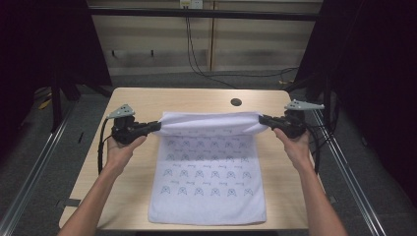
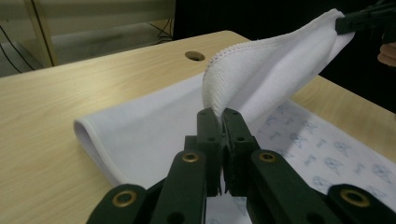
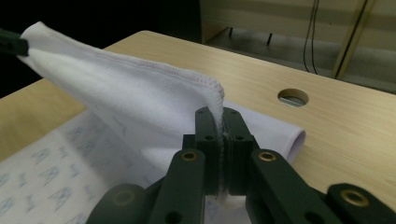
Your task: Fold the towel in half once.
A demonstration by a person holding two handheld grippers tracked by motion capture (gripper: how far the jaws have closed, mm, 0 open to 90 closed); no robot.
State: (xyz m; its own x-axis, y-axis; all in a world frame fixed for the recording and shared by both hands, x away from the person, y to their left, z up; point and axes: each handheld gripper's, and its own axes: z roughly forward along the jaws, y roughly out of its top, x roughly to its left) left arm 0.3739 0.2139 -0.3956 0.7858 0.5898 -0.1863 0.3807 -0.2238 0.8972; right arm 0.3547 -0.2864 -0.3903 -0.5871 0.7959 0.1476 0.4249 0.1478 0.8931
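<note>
1. With both far corners pinched and raised off the table [image 1: 133, 98], the fold of the towel [image 1: 209, 172] looks begun — the near half lies flat, the far edge hangs between the jaws.
2. Next, I judge, both hands carry that edge evenly toward the near hem.
3. Left gripper [image 1: 156, 126]: jaws pressed together on a corner just ahead of their tips.
4. Right gripper [image 1: 262, 119]: likewise — clamped on its corner.
</note>
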